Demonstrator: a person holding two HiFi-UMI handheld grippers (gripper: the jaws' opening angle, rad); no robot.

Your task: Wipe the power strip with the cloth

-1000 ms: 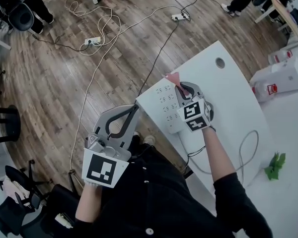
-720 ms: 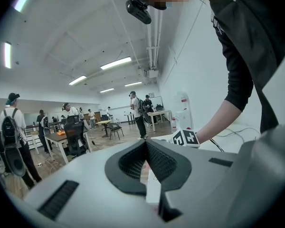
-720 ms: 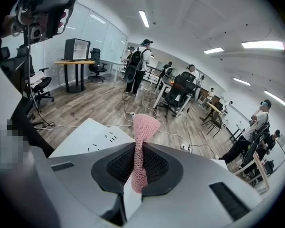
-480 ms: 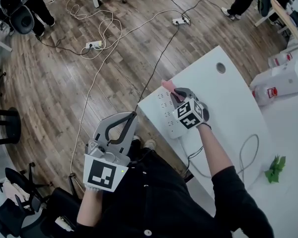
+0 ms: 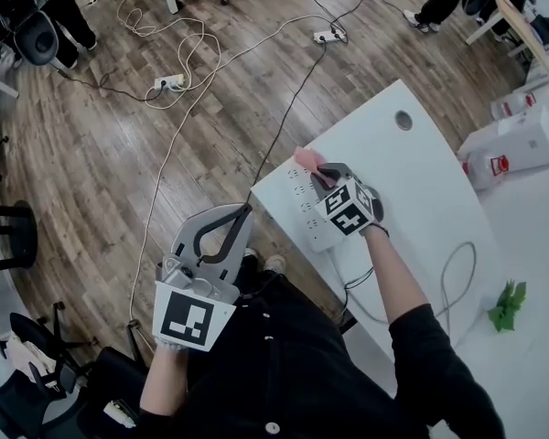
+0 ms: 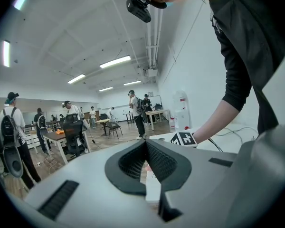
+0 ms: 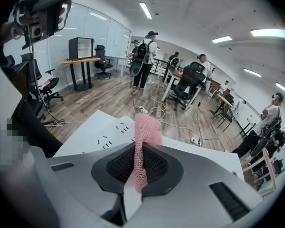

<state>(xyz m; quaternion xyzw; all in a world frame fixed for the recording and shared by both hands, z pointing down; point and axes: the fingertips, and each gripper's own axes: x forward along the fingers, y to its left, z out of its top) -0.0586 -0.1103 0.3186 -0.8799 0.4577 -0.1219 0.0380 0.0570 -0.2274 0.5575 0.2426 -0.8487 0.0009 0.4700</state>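
Note:
A white power strip [image 5: 305,208] lies along the near-left edge of the white table [image 5: 421,176]. My right gripper [image 5: 318,174] is shut on a pink cloth [image 5: 303,159], which it holds at the strip's far end. In the right gripper view the cloth [image 7: 145,129] stands up between the jaws of the right gripper [image 7: 141,148], and the strip's sockets [image 7: 110,136] show just beyond it. My left gripper [image 5: 227,231] hangs off the table's left side above the floor. In its own view the left gripper [image 6: 146,147] is shut with nothing in it.
A grey cable [image 5: 456,277] loops on the table near a green scrap [image 5: 506,305]. White boxes [image 5: 522,140] stand at the right. Cords and other power strips [image 5: 169,79] run over the wooden floor. Chairs [image 5: 27,30] and people stand around.
The right gripper with the cloth has shifted a little to the left over the strip's far end. The left gripper has hardly moved.

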